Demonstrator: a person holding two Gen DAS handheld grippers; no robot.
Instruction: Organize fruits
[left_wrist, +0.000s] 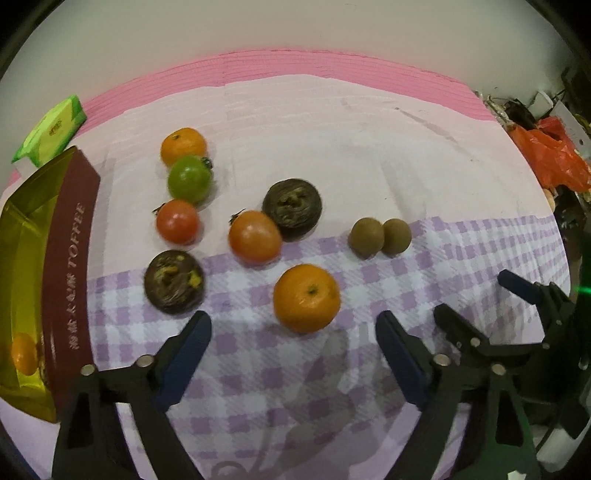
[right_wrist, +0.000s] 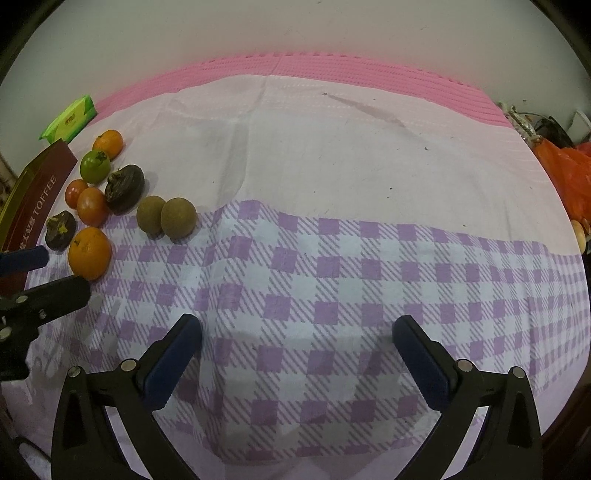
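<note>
Fruits lie on a checked cloth (left_wrist: 258, 369). An orange (left_wrist: 306, 297) sits just ahead of my open, empty left gripper (left_wrist: 295, 332). Around it are two dark mangosteens (left_wrist: 173, 280) (left_wrist: 291, 206), two red tomatoes (left_wrist: 255, 236) (left_wrist: 178, 221), a green tomato (left_wrist: 190, 179), a far orange (left_wrist: 183, 146) and two brown kiwis (left_wrist: 380, 238). A toffee box (left_wrist: 48, 280) at the left holds one orange (left_wrist: 24, 352). My right gripper (right_wrist: 297, 332) is open and empty over bare cloth, right of the fruits (right_wrist: 90, 253).
A green packet (left_wrist: 51, 129) lies behind the toffee box. An orange plastic bag (left_wrist: 554, 155) and clutter sit at the right edge. A pink mat (right_wrist: 332, 70) borders the far side against a white wall.
</note>
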